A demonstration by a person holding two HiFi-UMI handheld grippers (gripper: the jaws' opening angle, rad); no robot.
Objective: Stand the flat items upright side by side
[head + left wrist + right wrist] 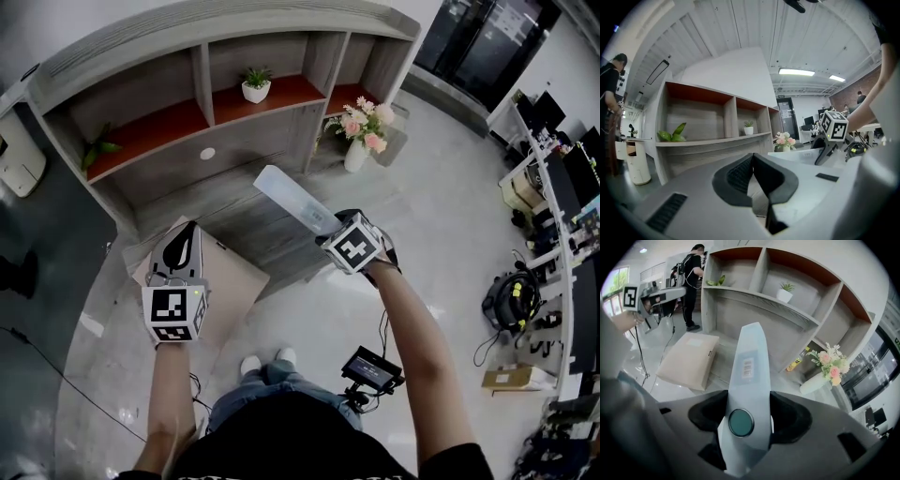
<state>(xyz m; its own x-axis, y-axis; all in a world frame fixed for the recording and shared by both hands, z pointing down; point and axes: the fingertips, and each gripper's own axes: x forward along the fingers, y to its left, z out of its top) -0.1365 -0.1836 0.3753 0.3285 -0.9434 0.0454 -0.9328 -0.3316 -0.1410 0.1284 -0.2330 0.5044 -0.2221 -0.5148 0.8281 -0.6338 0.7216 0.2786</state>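
A long, flat, pale blue-white packet [289, 197] with a barcode label and a round dark button [741, 422] sticks out of my right gripper [330, 230], which is shut on it. In the right gripper view the packet [749, 371] points toward the grey shelf unit [754, 298]. A flat brown cardboard box [230, 277] lies on the unit's low base. My left gripper [186, 239] hovers over that box, level and aimed at the shelves; its pads [740, 173] meet with nothing between them.
The shelf unit [234, 159] has red-brown boards holding a small potted plant [255, 86] and a leafy plant [98, 148]. A vase of pink flowers [361, 131] stands at its right end. A person [691, 277] stands far left. Desks with equipment [553, 197] line the right.
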